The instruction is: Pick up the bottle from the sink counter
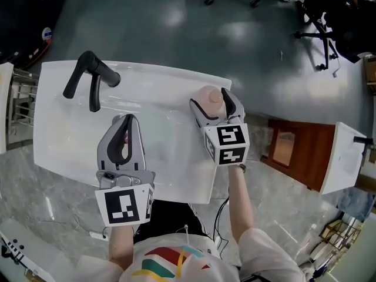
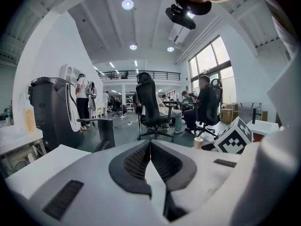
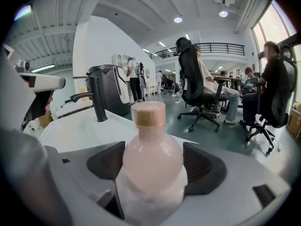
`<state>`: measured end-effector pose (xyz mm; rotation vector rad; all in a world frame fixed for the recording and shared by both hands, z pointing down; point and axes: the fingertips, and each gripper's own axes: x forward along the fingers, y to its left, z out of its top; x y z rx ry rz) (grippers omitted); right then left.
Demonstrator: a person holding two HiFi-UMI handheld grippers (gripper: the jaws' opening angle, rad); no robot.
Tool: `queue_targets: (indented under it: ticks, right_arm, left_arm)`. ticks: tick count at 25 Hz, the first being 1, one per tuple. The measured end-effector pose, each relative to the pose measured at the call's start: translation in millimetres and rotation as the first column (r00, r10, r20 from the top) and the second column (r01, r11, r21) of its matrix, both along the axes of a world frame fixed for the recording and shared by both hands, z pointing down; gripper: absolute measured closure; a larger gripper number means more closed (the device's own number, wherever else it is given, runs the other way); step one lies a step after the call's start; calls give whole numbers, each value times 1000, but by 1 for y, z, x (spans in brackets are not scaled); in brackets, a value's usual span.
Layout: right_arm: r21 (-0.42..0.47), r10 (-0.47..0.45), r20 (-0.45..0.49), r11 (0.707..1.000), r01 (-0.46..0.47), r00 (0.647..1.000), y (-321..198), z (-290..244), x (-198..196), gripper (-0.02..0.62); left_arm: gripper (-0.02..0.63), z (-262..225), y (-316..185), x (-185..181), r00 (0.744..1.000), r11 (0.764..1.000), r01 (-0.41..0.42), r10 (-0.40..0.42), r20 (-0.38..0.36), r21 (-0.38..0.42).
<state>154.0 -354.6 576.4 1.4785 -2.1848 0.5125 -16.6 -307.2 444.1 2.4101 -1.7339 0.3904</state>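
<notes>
- A white sink counter [image 1: 59, 134] fills the middle of the head view, over a grey-green floor [image 1: 176, 22]. Office chairs [image 3: 195, 86] with seated people show in the background of both gripper views.
- The bottle [image 3: 151, 168], pale pink with a tan cap [image 3: 148, 114], stands upright at lower centre of the right gripper view. In the head view it sits at the counter's far right edge, right of centre.
- The right gripper [image 1: 212, 103] is closed on the bottle. Its two dark pads [image 3: 110, 161] press the bottle's shoulders from either side, and the cap rises above them.
- The right gripper's marker cube [image 1: 226, 144] lies just below the bottle in the head view.
- The left gripper [image 1: 126, 120] is left of the bottle and well apart from it, over the counter's middle. Its jaws meet at the tips with nothing between them.
- A black faucet [image 1: 91, 78] stands at the counter's upper left in the head view.
</notes>
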Motion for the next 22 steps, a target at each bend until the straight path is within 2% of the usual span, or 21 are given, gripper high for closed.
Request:
queue_targets:
  ticks: [22]
  right_arm:
    - [-19,7,-28,1000,-8,1000,-1,9,1,213]
  left_arm:
    - [588,2,5,5,1000,1000,-1,1,-17,-10]
